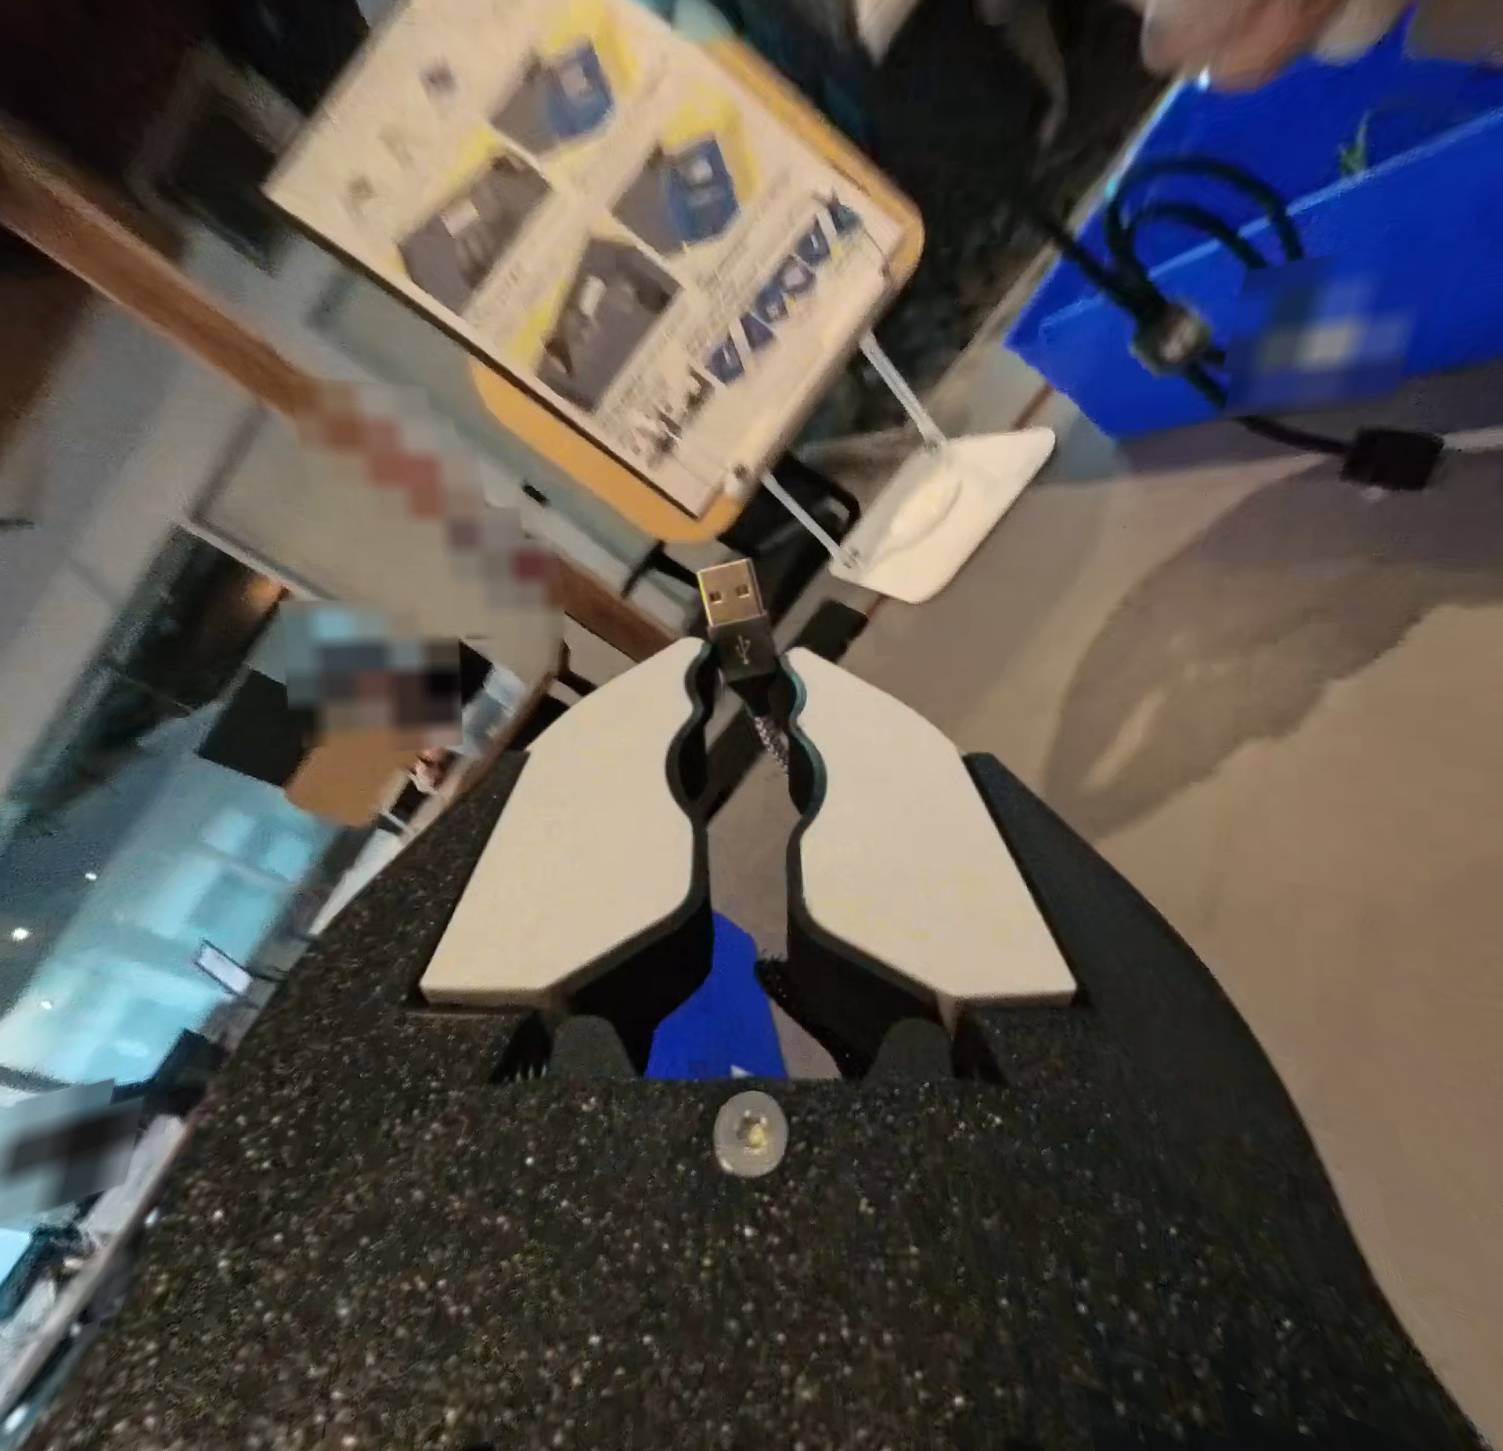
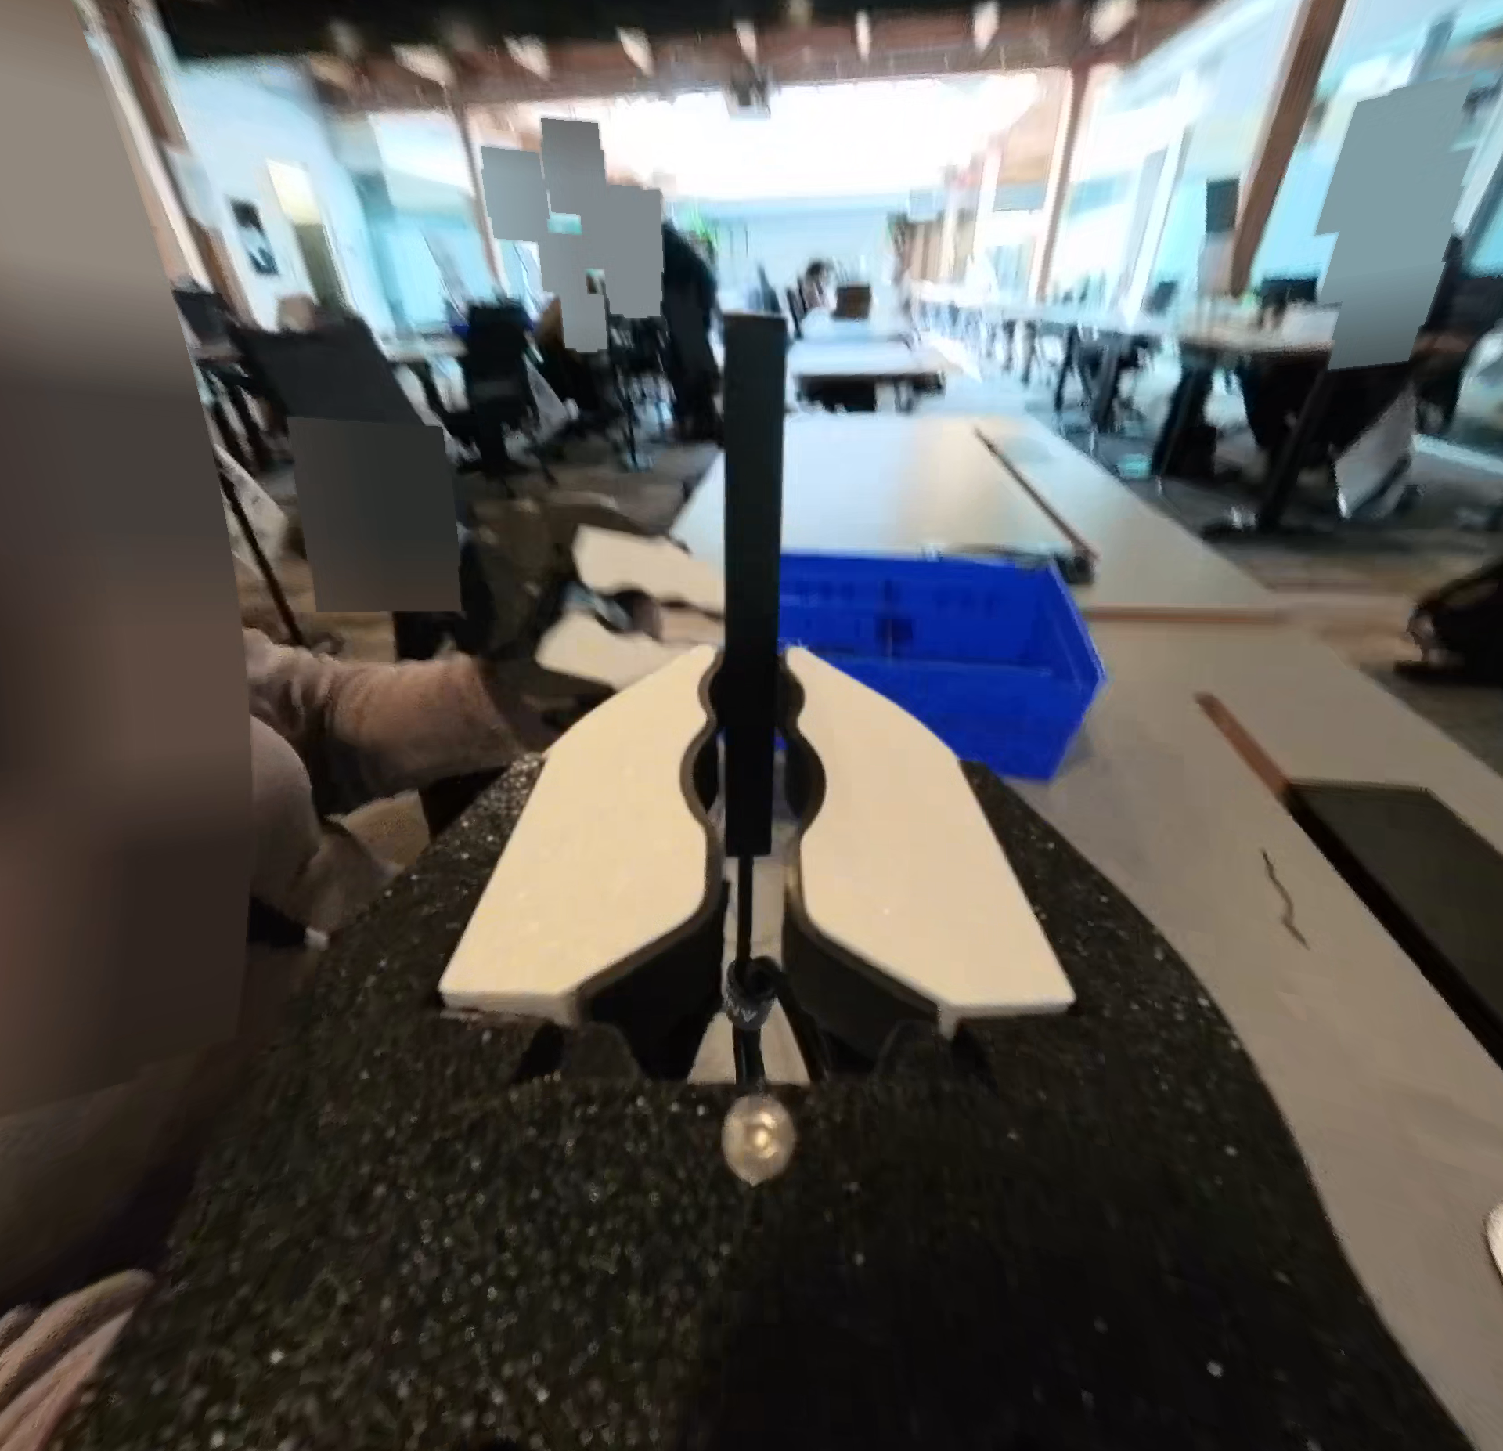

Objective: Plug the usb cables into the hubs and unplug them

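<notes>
My left gripper is shut on a USB cable. Its silver plug sticks out past the fingertips and its braided cord runs back between the fingers. My right gripper is shut on a slim black USB hub. The hub stands upright between the fingertips, and its thin black cord hangs back toward the camera. In the left wrist view another black cable lies looped over a blue bin, with a black plug beside the bin on the table.
A blue bin stands on the grey table just beyond the hub. A printed sign on a white stand rises ahead of the left gripper. A black flat item lies at the right. A person's sleeve is at the left. The gap from one gripper's tips to the other's is roughly 12 cm.
</notes>
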The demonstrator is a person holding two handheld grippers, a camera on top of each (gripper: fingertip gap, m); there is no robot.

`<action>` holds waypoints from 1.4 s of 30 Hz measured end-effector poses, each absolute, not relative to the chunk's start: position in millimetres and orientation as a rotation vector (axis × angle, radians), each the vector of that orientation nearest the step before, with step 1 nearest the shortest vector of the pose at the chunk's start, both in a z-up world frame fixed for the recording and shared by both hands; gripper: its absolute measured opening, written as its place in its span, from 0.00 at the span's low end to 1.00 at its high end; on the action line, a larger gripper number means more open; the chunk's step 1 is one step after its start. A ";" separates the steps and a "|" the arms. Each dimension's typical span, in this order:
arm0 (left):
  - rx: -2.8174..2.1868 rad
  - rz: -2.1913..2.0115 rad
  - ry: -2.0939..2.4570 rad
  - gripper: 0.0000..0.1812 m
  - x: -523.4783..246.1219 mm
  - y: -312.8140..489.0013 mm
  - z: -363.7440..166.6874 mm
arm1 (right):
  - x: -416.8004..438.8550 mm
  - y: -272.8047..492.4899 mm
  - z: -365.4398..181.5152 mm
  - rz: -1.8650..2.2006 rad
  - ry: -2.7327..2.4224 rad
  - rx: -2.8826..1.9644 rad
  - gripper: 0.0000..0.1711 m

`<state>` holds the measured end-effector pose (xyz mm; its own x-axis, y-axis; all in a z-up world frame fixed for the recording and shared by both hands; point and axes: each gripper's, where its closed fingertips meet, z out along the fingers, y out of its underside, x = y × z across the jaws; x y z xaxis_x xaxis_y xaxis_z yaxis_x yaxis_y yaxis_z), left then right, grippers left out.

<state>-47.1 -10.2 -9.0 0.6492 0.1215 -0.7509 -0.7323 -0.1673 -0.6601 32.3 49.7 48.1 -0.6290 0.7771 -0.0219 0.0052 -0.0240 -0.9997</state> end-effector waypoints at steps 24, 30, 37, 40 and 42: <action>-1.431 1.008 0.489 0.08 -72.2 -39.3 9.5 | -34.2 83.5 -208.1 0.250 -2.447 -1.810 0.06; -1.438 1.013 0.497 0.08 -72.0 -33.8 6.7 | -34.0 81.0 -208.4 0.313 -2.458 -1.800 0.06; -1.447 1.026 0.500 0.08 -73.9 -32.7 7.0 | -36.6 71.6 -183.3 0.564 -2.394 -1.834 0.20; -1.440 1.030 0.495 0.08 -74.6 -34.2 9.7 | -35.9 67.5 -158.7 0.714 -2.337 -1.782 0.22; -1.437 1.034 0.497 0.08 -74.6 -34.7 10.6 | -33.1 64.5 -141.9 0.792 -2.305 -1.737 0.22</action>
